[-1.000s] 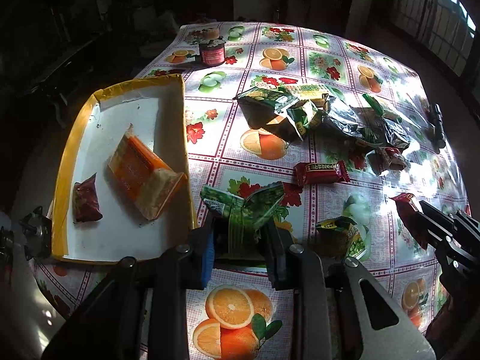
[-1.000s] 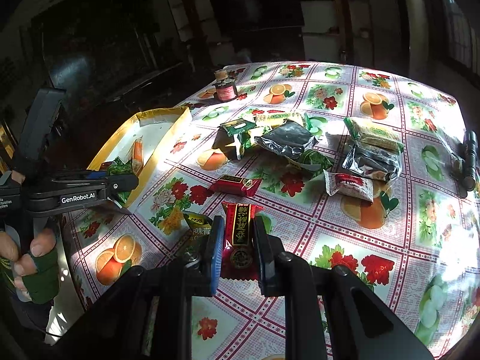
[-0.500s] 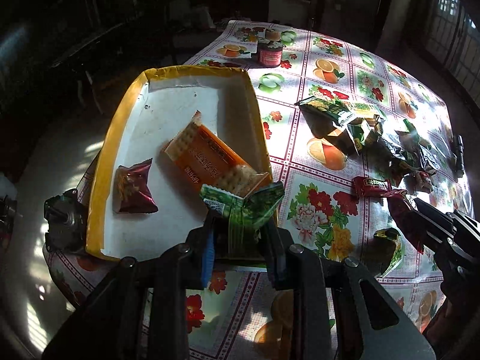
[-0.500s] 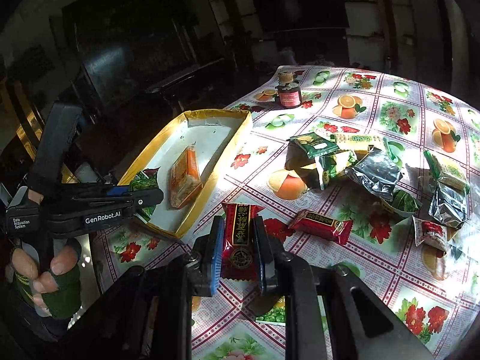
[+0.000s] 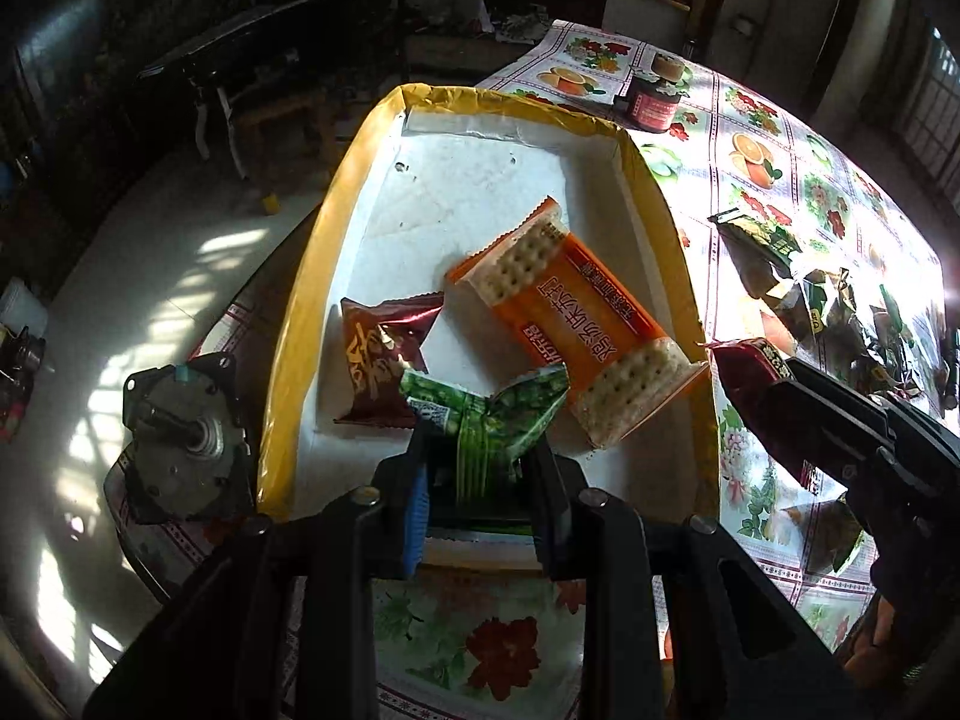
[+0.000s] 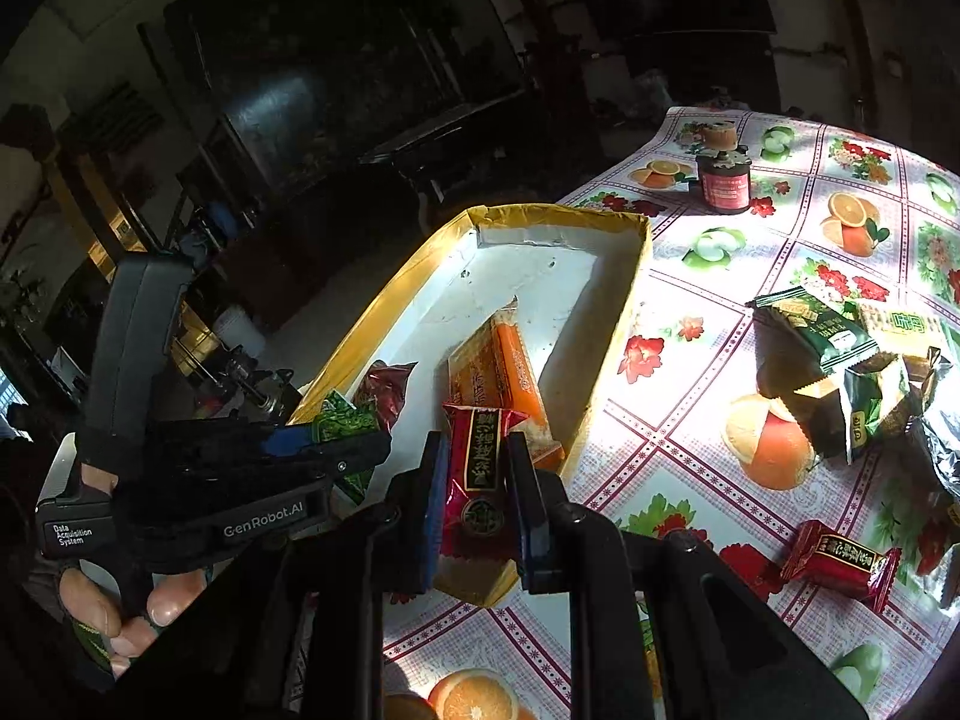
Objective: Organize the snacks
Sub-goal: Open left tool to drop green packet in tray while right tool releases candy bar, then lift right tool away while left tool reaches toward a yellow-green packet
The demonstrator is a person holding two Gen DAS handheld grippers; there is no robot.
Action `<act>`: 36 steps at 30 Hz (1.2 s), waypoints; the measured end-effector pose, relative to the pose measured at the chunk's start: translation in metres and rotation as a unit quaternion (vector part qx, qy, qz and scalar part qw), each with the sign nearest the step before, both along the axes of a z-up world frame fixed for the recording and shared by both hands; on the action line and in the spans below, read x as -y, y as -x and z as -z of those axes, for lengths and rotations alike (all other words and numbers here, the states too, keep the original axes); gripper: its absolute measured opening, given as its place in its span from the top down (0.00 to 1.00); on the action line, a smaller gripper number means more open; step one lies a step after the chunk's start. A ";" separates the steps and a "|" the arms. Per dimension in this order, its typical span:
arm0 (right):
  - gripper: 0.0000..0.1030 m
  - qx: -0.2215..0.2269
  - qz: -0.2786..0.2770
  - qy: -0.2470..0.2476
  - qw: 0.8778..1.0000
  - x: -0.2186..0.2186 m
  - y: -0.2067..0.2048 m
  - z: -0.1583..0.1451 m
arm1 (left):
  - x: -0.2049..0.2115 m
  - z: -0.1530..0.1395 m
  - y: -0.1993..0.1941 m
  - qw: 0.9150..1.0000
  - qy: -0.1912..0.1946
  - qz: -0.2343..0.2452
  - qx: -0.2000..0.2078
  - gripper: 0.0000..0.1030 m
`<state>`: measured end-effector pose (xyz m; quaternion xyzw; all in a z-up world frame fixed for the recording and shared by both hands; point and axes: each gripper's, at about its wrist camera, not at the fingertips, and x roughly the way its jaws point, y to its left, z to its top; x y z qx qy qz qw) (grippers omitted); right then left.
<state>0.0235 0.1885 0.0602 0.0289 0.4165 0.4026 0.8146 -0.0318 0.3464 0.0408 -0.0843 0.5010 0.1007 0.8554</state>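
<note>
A yellow-rimmed white box (image 5: 305,276) (image 6: 618,324) sits at the table's left edge. Inside lie an orange cracker pack (image 5: 576,312) (image 6: 504,372) and a dark red snack (image 5: 378,360) (image 6: 384,387). My left gripper (image 5: 477,456) (image 6: 351,450) is shut on a green snack packet (image 5: 492,414) (image 6: 345,420) and hangs over the box's near end. My right gripper (image 6: 477,480) (image 5: 774,396) is shut on a red snack packet (image 6: 477,468) (image 5: 747,372), just above the box's near right rim.
Loose snacks (image 6: 840,372) (image 5: 798,294) lie piled on the fruit-print tablecloth (image 6: 708,312) to the right, with a red bar (image 6: 840,564) nearer. A small jar (image 6: 723,180) (image 5: 654,99) stands behind the box. A metal motor (image 5: 180,438) sits at the box's left. A hand (image 6: 120,600) grips the left tool.
Both grippers have moved left from over the tablecloth to the box, each still carrying its packet. The left one now hangs over the box's inside, the right at its rim.
</note>
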 end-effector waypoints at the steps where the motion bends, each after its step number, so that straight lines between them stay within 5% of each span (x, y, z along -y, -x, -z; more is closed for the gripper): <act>1: 0.83 -0.003 -0.004 0.003 1.000 -0.005 0.001 0.004 | -0.003 0.002 -0.002 1.000 0.002 -0.002 -0.003 0.71; 17: 0.82 -0.031 -0.032 0.032 0.998 -0.036 -0.002 0.040 | -0.012 0.028 -0.014 1.000 0.002 -0.006 -0.031 0.69; 25: 0.80 -0.018 -0.022 0.012 1.000 -0.016 0.009 0.025 | -0.008 0.018 -0.009 1.000 0.003 -0.009 -0.026 0.46; 32: 0.58 0.015 0.053 -0.073 0.996 0.065 0.021 -0.012 | 0.003 -0.011 0.002 1.000 0.004 -0.015 0.015 0.38; 36: 0.33 0.055 0.126 -0.194 0.971 0.138 0.036 -0.036 | 0.029 -0.023 0.005 1.000 0.007 0.011 0.027 0.35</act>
